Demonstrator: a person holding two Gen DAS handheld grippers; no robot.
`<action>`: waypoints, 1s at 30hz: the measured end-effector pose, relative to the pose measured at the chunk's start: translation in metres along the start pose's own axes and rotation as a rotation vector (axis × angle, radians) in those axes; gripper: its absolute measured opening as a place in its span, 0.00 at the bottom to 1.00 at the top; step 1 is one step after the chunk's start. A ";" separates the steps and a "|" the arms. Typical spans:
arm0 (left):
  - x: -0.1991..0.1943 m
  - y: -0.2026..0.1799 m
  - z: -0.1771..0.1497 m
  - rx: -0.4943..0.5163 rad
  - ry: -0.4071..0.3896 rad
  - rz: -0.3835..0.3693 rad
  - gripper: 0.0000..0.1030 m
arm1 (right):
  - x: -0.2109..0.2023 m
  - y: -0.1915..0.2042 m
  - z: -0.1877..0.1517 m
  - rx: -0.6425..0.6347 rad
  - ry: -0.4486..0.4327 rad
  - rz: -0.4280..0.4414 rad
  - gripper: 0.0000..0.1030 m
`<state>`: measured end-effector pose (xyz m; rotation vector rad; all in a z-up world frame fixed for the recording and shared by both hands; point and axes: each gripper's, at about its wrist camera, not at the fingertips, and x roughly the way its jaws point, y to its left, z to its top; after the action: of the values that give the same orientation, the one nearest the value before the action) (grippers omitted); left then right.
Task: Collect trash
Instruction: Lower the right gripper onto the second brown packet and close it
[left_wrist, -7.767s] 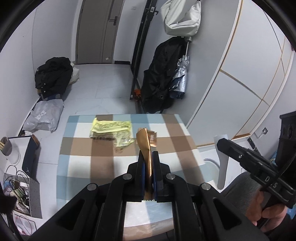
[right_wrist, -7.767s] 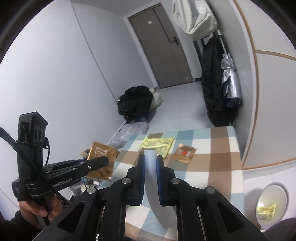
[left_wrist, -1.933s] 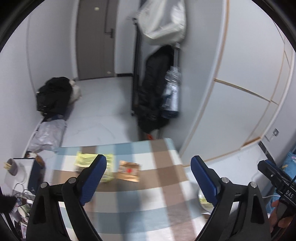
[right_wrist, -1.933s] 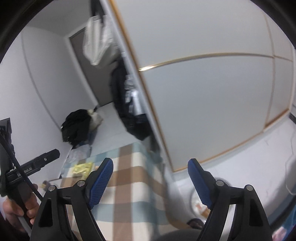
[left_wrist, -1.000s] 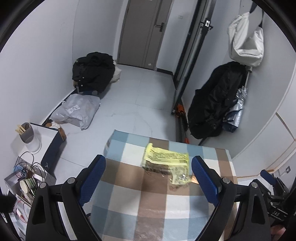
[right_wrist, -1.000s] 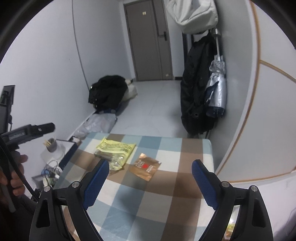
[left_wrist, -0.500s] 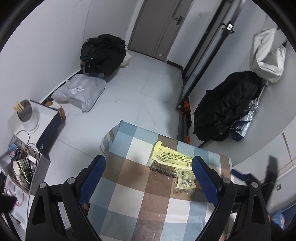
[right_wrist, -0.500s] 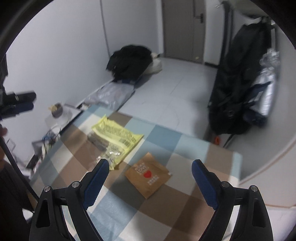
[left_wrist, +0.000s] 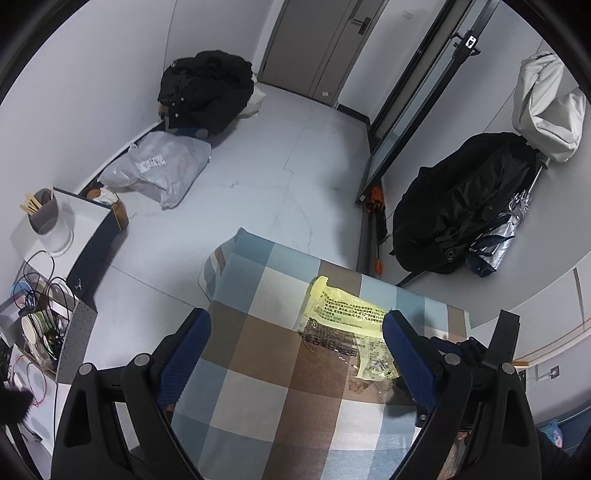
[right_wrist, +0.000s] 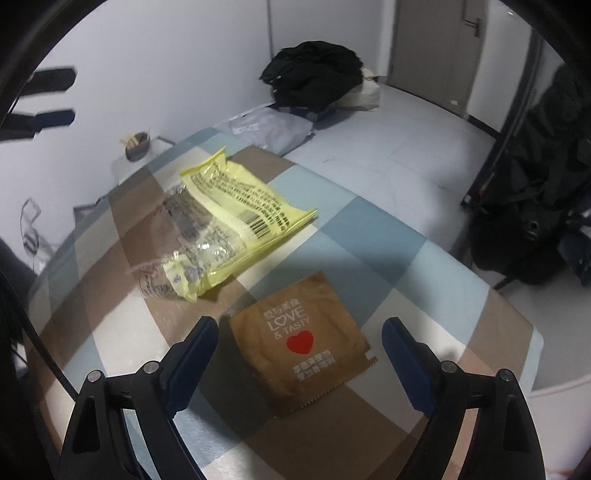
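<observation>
- The right hand-held gripper (right_wrist: 299, 343) hangs tilted down over the brown sachet (right_wrist: 299, 341), jaws spread wide and holding nothing; the sachet lies flat on the checked desk (right_wrist: 424, 258), framed between the two blue pads. That framing looks deliberate: jaws lined up to come down either side of it.
- The left hand-held gripper (left_wrist: 295, 347) is equally wide and empty, aimed at the desk's middle with the yellow bag (left_wrist: 347, 321) lying toward its right pad, probably waiting its turn.
- The yellow bag lies crumpled, near the sachet but apart from it, its clear torn end toward the near edge of the desk.
- Only the right wrist view shows the sachet plainly, with its red heart; in the left view that spot is covered by the right-hand finger and dark gripper parts behind it.
- Only the left view shows the desk's far corner and the box of clutter (left_wrist: 40, 332) on the floor.
- No bin appears in either view.
</observation>
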<state>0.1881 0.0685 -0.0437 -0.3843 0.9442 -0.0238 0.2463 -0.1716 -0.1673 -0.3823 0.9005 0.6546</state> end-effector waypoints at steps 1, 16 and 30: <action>0.001 0.000 0.000 0.001 0.003 0.000 0.90 | 0.001 0.001 0.000 -0.013 0.003 -0.010 0.87; 0.006 0.001 -0.001 -0.011 0.031 0.025 0.90 | 0.000 -0.003 0.004 0.003 0.012 -0.042 0.56; 0.012 -0.007 -0.001 0.045 0.013 0.091 0.90 | -0.008 0.005 0.000 0.034 0.009 -0.016 0.44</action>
<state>0.1957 0.0592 -0.0514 -0.2992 0.9718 0.0351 0.2399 -0.1710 -0.1611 -0.3617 0.9148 0.6228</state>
